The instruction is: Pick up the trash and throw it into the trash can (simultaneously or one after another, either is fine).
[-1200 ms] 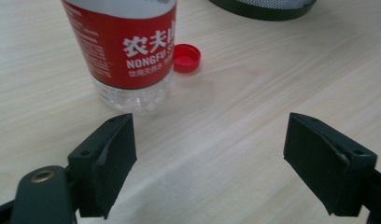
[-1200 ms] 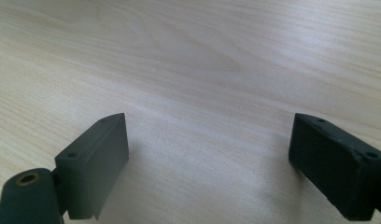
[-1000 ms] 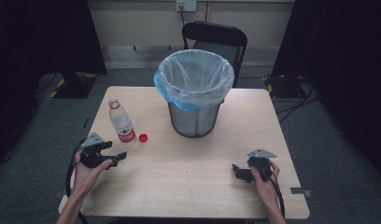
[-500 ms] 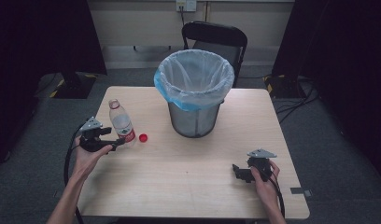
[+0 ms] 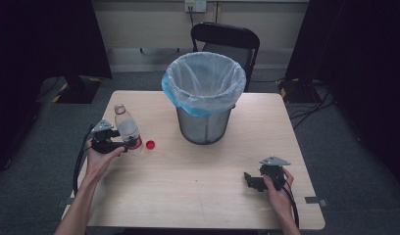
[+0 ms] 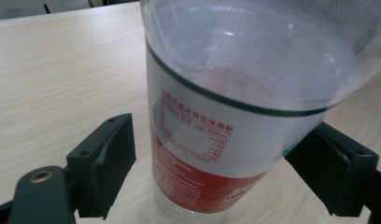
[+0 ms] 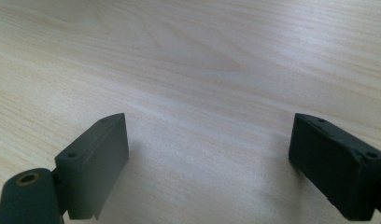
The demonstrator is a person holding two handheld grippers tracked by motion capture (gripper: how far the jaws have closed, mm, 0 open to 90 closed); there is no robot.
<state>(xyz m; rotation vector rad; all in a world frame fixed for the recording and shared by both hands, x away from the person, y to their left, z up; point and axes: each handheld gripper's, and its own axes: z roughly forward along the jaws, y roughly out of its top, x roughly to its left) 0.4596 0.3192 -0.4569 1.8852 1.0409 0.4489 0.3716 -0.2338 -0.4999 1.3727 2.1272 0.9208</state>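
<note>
A clear plastic bottle [image 5: 127, 128] with a red and white label stands upright and uncapped on the left of the wooden table [image 5: 188, 196]. Its red cap [image 5: 150, 144] lies on the table just to its right. My left gripper [image 5: 124, 145] is open, with its jaws on either side of the bottle's lower part. In the left gripper view the bottle [image 6: 226, 107] sits between the jaws of that gripper [image 6: 226, 163], with a gap at the left jaw. My right gripper [image 5: 249, 180] rests low over the table at the front right, open [image 7: 209, 158] with bare wood between its jaws.
A wire-mesh waste bin [image 5: 204, 98] lined with a blue-white bag stands at the middle back of the table. A black chair [image 5: 225, 41] is behind the far edge. Cables trail from both grippers off the table's front.
My left gripper has moved forward and to the right, from the front left of the table to the bottle, and now has its jaws around it. The right gripper has stayed still.
</note>
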